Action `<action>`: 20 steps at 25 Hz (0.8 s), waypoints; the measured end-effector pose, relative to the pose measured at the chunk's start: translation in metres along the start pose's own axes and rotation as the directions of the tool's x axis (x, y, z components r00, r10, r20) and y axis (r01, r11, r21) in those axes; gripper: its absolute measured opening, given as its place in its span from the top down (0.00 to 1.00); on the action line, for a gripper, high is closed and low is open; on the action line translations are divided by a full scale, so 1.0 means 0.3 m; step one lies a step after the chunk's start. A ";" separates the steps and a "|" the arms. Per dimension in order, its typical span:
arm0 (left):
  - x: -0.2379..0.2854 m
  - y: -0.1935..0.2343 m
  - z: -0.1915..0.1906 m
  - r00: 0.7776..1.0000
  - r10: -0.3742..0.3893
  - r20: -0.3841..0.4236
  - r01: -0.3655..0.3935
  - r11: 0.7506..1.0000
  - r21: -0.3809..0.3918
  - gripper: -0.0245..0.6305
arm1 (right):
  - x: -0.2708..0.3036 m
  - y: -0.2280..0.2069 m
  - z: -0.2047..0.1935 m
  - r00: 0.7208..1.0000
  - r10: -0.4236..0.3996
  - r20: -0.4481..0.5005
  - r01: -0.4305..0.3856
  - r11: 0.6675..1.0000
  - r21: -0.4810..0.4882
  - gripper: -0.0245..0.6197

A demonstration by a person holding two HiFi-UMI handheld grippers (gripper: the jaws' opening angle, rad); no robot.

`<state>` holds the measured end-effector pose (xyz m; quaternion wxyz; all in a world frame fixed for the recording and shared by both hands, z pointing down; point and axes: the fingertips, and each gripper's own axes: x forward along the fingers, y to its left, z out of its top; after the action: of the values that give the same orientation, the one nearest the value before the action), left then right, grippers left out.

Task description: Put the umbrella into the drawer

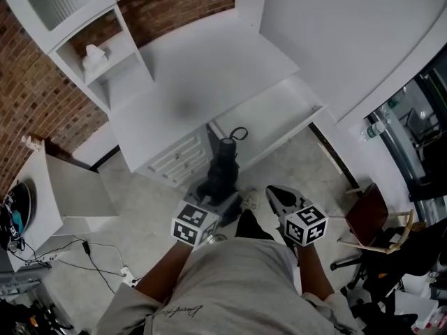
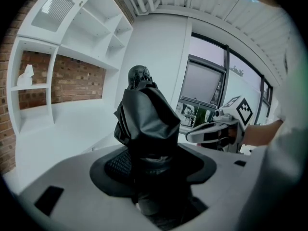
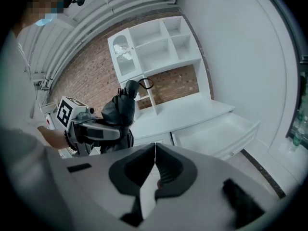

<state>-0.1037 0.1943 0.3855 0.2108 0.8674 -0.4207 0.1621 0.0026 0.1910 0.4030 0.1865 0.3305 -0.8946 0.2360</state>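
Brick wall (image 1: 28, 96), white bench (image 1: 209, 68), drawer (image 1: 316, 109) pulled open, with the umbrella (image 1: 223, 166) held up close to it.
From where I stand, the left gripper's (image 1: 213, 188) jaws are clamped on the near end of the folded black umbrella. Its strap end points to 12 o'clock, up in the air by the drawer's near corner, and the drawer opens out toward 1 o'clock. The right gripper (image 3: 154, 165) sits at its 3 o'clock, jaws pressed together on nothing. I'd reckon the good way is to swing toward 1 o'clock and line the umbrella up with the drawer's long side. Then sink it onto the drawer floor and only then let go, minding loose cloth on the front rim.
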 end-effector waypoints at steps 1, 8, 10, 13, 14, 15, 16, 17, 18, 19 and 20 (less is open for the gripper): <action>0.023 0.003 0.018 1.000 0.000 0.001 0.000 1.000 0.001 0.53 | 0.006 -0.026 0.014 1.000 0.001 -0.002 -0.001 1.000 0.002 0.92; 0.170 0.038 0.110 1.000 0.003 -0.001 -0.003 1.000 -0.005 0.53 | 0.063 -0.176 0.119 1.000 0.017 -0.005 -0.017 1.000 -0.008 0.92; 0.215 0.049 0.139 1.000 0.008 -0.001 -0.008 1.000 0.000 0.53 | 0.072 -0.214 0.147 1.000 0.021 -0.004 -0.021 1.000 -0.016 0.92; 0.283 0.061 0.184 1.000 0.014 0.006 -0.014 1.000 -0.001 0.53 | 0.081 -0.285 0.173 1.000 0.022 -0.010 -0.022 1.000 -0.018 0.92; 0.304 0.065 0.197 1.000 0.017 0.008 -0.017 1.000 -0.003 0.53 | 0.086 -0.310 0.178 1.000 0.025 -0.013 -0.025 1.000 -0.017 0.92; 0.324 0.069 0.209 1.000 0.021 0.008 -0.021 1.000 -0.004 0.53 | 0.092 -0.333 0.185 0.999 0.029 -0.016 -0.029 0.999 -0.018 0.92; 0.342 0.075 0.220 1.000 0.026 0.008 -0.026 1.000 -0.004 0.53 | 0.099 -0.354 0.194 0.999 0.034 -0.019 -0.034 0.999 -0.020 0.92; 0.359 0.081 0.231 0.999 0.031 0.009 -0.031 0.999 -0.006 0.53 | 0.107 -0.373 0.204 0.999 0.040 -0.021 -0.040 0.999 -0.021 0.92; 0.374 0.086 0.240 0.999 0.036 0.009 -0.036 0.999 -0.008 0.53 | 0.115 -0.389 0.216 0.999 0.046 -0.022 -0.047 0.999 -0.023 0.92; 0.389 0.093 0.249 0.999 0.041 0.009 -0.041 0.999 -0.012 0.53 | 0.124 -0.405 0.227 0.998 0.053 -0.022 -0.054 0.998 -0.024 0.92; 0.404 0.100 0.259 0.999 0.048 0.011 -0.047 0.999 -0.015 0.53 | 0.133 -0.421 0.239 0.998 0.060 -0.023 -0.061 0.998 -0.028 0.92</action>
<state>-0.0477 0.0584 0.3812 0.2107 0.8565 -0.4435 0.1590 0.0473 0.0472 0.4014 0.1939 0.2979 -0.9053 0.2325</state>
